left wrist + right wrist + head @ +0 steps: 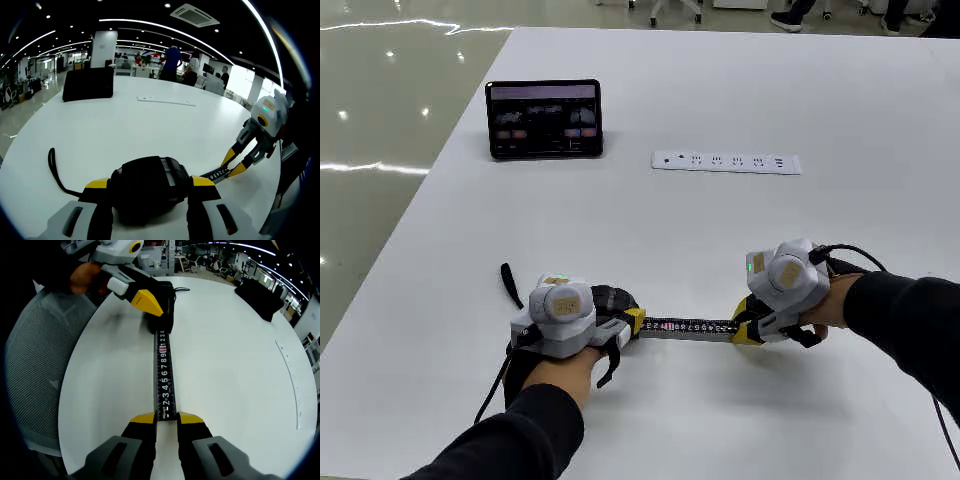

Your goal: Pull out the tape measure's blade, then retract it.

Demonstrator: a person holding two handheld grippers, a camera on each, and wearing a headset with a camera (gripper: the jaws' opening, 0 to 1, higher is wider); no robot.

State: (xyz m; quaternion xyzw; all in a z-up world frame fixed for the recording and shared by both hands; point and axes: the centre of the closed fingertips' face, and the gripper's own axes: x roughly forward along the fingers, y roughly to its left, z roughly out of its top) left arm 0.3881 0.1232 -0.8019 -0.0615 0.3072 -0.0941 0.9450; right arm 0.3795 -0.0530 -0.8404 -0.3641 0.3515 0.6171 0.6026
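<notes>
Tape measure point(612, 300): one rounded black case clamped in the left gripper's point(150, 182) yellow-tipped jaws on the smooth white table point(720, 100), its flat numbered blade point(165, 385) pinched at the tip by the right gripper's point(166, 417) jaws; beyond, one tablet point(543, 118), one white power strip point(725, 162).

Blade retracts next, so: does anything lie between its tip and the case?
Nothing visible: the blade runs over bare table from the right hand-held gripper to the case, held by the left hand-held gripper.

Table point(720, 90) open all round; tablet point(544, 118) and white strip point(725, 162) stand well back.
</notes>
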